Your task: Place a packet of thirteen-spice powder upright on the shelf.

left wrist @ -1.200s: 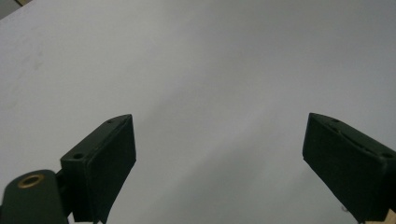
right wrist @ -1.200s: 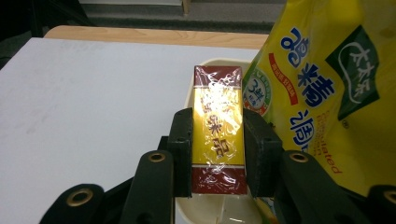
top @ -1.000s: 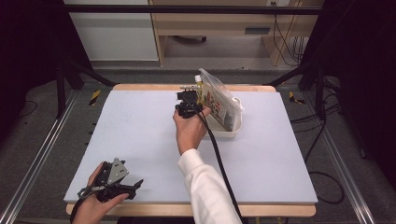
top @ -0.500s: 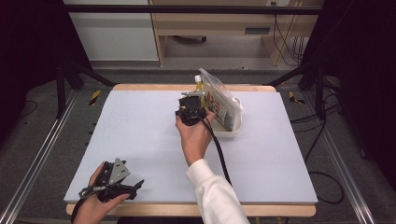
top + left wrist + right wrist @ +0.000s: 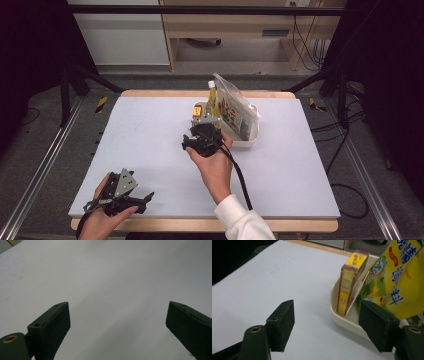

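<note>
We hold the right gripper (image 5: 325, 325) just short of the cream tray (image 5: 342, 320), its jaws spread wide with nothing between them. Straight ahead of it the small yellow box (image 5: 348, 282) stands upright on its narrow end inside the tray, leaning against a thin white divider, and beside it the big yellow pouch (image 5: 397, 282) tilts over the right jaw. In the high view the same gripper (image 5: 202, 131) sits at the tray's (image 5: 247, 142) near left side, with the box (image 5: 198, 110) just beyond it and a clear bag of packets (image 5: 235, 112) taking up the rest of the tray.

We judge the box to be the thing we are after, and the risks lie in the approach. The right jaw is already close under the pouch; if we push forward as we are, that jaw may catch the pouch or the divider instead of clearing the box's far face. The left jaw could strike the tray's rim and shove the whole tray across the table (image 5: 150, 150). A standing box is also easy to tip if one jaw meets it first.

Our left gripper (image 5: 122, 197) rests at the near left corner of the table, jaws equally wide and empty, too far away to steady the tray.
</note>
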Demonstrator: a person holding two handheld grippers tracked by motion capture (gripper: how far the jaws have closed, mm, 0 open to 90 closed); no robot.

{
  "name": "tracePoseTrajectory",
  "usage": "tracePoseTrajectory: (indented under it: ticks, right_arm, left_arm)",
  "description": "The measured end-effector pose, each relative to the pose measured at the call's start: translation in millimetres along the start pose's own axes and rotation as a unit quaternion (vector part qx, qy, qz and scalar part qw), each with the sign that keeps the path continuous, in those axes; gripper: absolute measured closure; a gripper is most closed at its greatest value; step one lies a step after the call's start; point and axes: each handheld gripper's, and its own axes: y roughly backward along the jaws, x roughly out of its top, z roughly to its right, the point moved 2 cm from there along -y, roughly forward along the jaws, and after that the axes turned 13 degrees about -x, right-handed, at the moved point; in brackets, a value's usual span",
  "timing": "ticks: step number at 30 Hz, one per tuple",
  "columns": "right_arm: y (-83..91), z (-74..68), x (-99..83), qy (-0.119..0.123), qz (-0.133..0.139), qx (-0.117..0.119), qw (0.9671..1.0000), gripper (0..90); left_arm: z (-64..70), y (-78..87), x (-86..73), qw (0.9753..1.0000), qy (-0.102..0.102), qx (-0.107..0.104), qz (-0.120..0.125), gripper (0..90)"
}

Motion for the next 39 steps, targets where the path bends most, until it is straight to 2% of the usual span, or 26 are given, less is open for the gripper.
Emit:
tracePoseTrajectory:
  ticks: [7,8,12,18,22,39]
  right_arm:
    - [10.6,4.0,-23.5,0.057,0.007,0.005,0.9983,16.4]
    - [12.5,5.5,-26.2,0.061,0.008,0.007,0.9981,14.9]
    - [20.2,14.2,-35.3,0.073,0.015,0.009,0.9972,12.1]
    - [31.8,33.8,-47.7,0.068,0.029,0.018,0.9971,8.8]
    - [39.0,47.0,-54.4,0.070,0.035,0.015,0.9968,7.1]
    - [51.9,101.8,-81.1,0.061,0.027,-0.013,0.9977,7.0]
  left_arm:
    - [-0.4,2.8,0.0,0.9998,0.000,0.001,0.018,4.0]
    - [-1.2,3.3,0.5,0.9997,-0.007,0.005,0.022,4.0]
    - [-1.9,5.6,-0.3,0.9997,-0.001,0.009,0.024,4.0]
    - [-1.6,5.4,-1.2,0.9996,-0.003,0.015,0.022,4.0]
    - [-1.5,5.3,-1.5,0.9996,-0.004,0.018,0.021,4.0]
    - [-4.1,6.4,-3.5,0.9996,-0.003,0.025,0.014,4.0]
